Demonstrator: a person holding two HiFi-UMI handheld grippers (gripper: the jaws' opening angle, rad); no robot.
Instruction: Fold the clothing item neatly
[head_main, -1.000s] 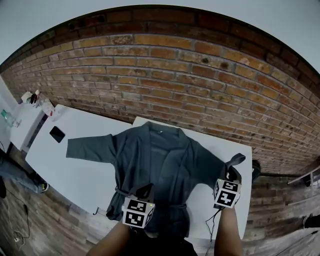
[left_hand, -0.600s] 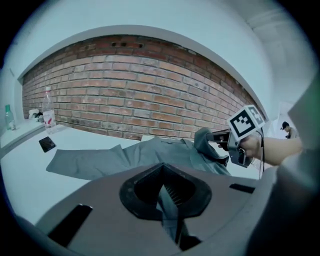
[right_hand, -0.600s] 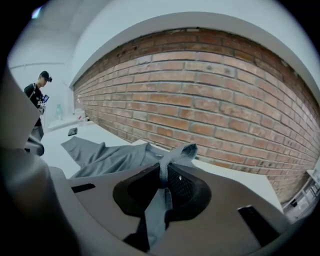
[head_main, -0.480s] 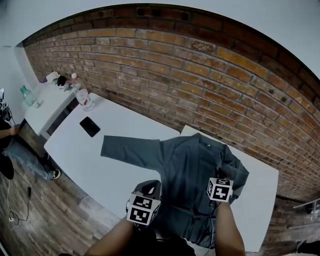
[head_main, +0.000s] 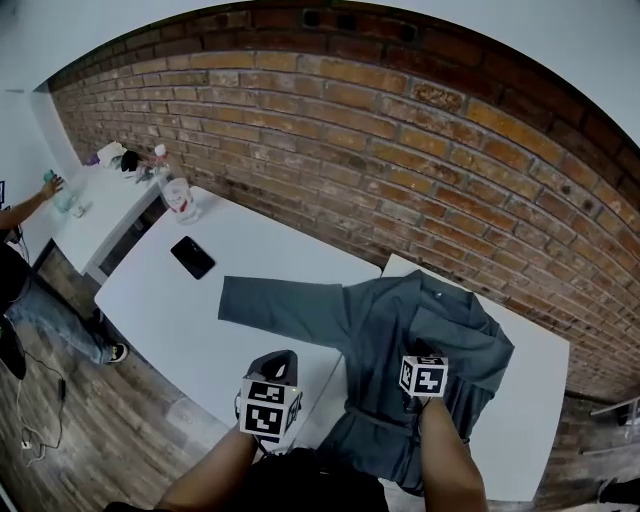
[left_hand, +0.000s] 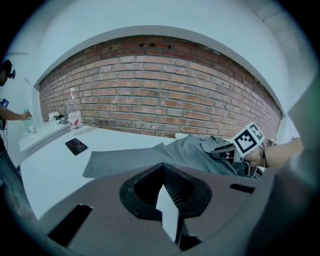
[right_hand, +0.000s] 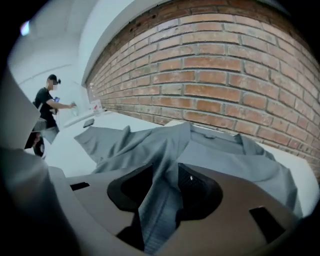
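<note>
**Grey robe flat on the table; right jaws loosened round a fold**

- Grey robe (head_main: 400, 325) lies spread on the white table (head_main: 170, 310), on the table's right part. The collar points to the table's far edge, under the brick wall (head_main: 400, 150).
- One sleeve (head_main: 285, 300) lies flat and straight toward the table's left end. The robe's other side is folded in over the body.
- A belt (head_main: 372, 418) crosses the waist on the side toward the table's near edge.
- Right gripper (head_main: 425, 352) is over the robe, above the table's right part, tilted down at the cloth. Its jaws have just been opening and now stand partway apart. A raised fold of robe fabric runs between them, slack, with a dark gap on one side. It is not pinched.
- Left gripper (head_main: 273, 360) is over bare table by the near edge, beside the robe and off it. Its jaws are closed together with nothing between them.
- A black phone (head_main: 192, 257) lies flat toward the table's left end.
- A clear bottle (head_main: 180, 197) stands upright at the table's far left corner.
- A person (head_main: 20, 270) stands beyond the table's left end.
</note>
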